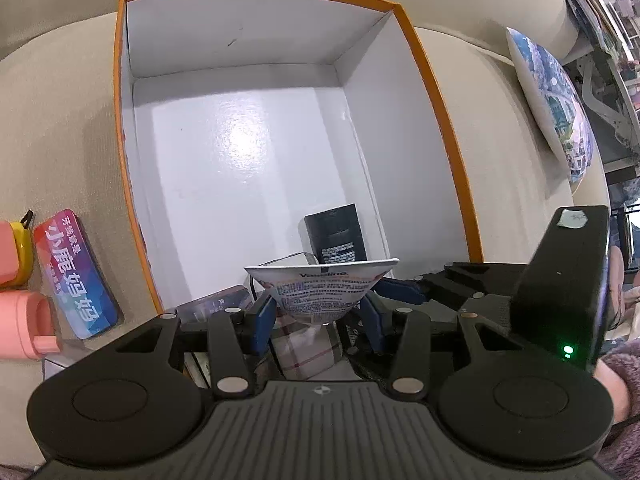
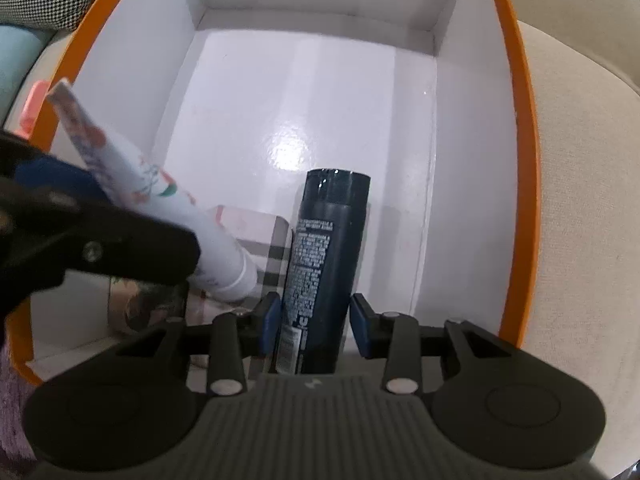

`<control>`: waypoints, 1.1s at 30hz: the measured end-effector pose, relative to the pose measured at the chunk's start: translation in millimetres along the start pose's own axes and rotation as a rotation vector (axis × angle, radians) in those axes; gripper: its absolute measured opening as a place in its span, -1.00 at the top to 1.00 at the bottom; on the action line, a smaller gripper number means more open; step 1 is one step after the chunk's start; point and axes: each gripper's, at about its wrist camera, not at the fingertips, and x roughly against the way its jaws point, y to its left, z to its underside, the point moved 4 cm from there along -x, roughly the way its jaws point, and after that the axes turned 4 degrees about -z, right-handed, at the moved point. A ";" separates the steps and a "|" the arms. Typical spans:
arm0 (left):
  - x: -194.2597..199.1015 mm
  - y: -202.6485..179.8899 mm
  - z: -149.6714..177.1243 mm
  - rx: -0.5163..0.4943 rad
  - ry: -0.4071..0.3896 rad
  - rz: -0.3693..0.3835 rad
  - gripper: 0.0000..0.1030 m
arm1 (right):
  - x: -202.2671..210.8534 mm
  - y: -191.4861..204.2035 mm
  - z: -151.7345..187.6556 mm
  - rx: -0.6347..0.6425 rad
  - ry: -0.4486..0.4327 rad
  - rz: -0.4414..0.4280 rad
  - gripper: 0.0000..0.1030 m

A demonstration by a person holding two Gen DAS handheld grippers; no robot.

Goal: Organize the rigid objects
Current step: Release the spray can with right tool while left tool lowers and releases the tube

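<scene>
I am holding the Vaseline tube (image 1: 320, 292) in the left gripper (image 1: 320, 316), whose blue pads are pressing on the tube's lower body from both sides, so the tongs are closed down to the width of the tube. From the right wrist view the tube's long axis is running on a slant, crimped end up toward the left wall of the box (image 2: 516, 120) and cap end down near the front of the box floor, just over the plaid tin (image 2: 268, 248). That slant is what the coming move turns on: I judge the tube needs laying flat along the floor, parallel to the dark spray can (image 2: 324, 264), not dropped cap-first. The can is lying on the box floor with its long axis pointing away from the front wall toward the far wall, touching or just beside the right edge of the plaid tin. It is sitting between the fingers of the right gripper (image 2: 316, 320), whose jaws are standing wider than the can; there is a clear gap on the right side, so I am reading those tongs as open and gripping nothing. Outside the box, by its left wall, a colourful flat box (image 1: 76, 276) and a pink bottle (image 1: 24, 324) are waiting on the beige cushion (image 1: 60, 120), nearer the left hand.
</scene>
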 end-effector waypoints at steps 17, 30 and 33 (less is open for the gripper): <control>-30.0 -39.3 2.9 0.006 0.115 0.116 -0.01 | 109.3 -9.2 37.8 0.108 -0.427 0.186 0.35; -71.1 -56.8 -9.8 0.065 0.224 0.163 -0.01 | 97.4 -30.1 57.7 0.047 -0.441 0.202 -0.02; -77.1 -58.2 -7.9 0.058 0.228 0.163 0.00 | 85.8 -28.8 55.4 0.057 -0.412 0.232 -0.01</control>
